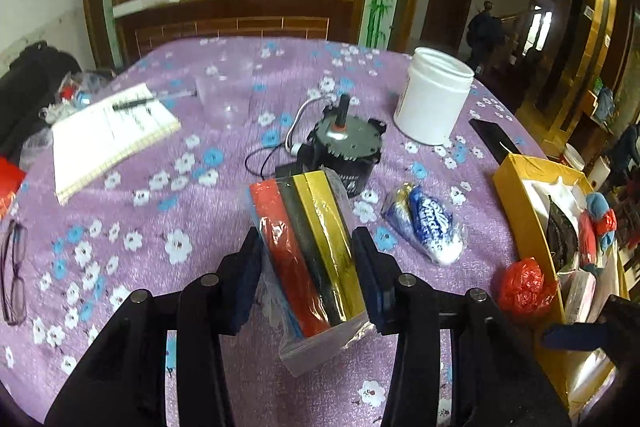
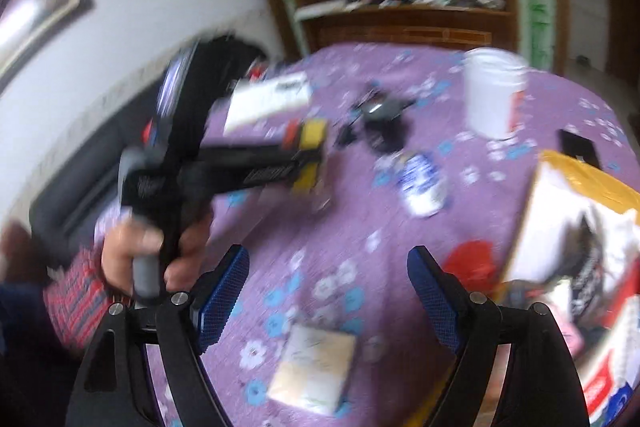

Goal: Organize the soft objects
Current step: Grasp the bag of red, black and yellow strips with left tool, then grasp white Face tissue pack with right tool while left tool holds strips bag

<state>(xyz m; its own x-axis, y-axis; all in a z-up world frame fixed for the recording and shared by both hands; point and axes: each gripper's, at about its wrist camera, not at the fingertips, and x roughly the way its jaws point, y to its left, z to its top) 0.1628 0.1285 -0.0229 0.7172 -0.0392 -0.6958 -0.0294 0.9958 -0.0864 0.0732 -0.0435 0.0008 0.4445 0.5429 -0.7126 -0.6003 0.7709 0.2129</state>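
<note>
- The left gripper (image 1: pixel 308 259) pinches a clear plastic pack of sponges (image 1: pixel 310 247), red, black and yellow slabs side by side; both blue pads press on the pack's flanks, the red slab against the left pad and the yellow against the right.
- The pack runs lengthwise along the fingers, its far end sticking out past the fingertips and tilted toward a small black motor (image 1: pixel 346 151) with a white cable; its near end, a loose flap of plastic, hangs back between the finger arms.
- The pack looks lifted off the purple flowered tablecloth (image 1: pixel 180 211), though the view does not make the gap plain.
- Just right of the pack lies a blue-and-white wrapped packet (image 1: pixel 428 227); farther right, a crumpled red plastic bag (image 1: pixel 524 287) sits against the yellow box (image 1: pixel 516 195), which holds a blue-and-red plush toy (image 1: pixel 598 223) and other soft items.
- A white jar (image 1: pixel 434 95), a notebook (image 1: pixel 108 135) with a pen, and eyeglasses (image 1: pixel 14 267) lie well apart from the pack.
- The right gripper (image 2: pixel 328 291) stands spread wide with nothing between its pads, over bare cloth; a pale flat packet (image 2: pixel 316 367) lies below the gap, between the arms.
- In the blurred right wrist view, a hand (image 2: pixel 148 251) in a striped sleeve holds the left gripper's handle.
</note>
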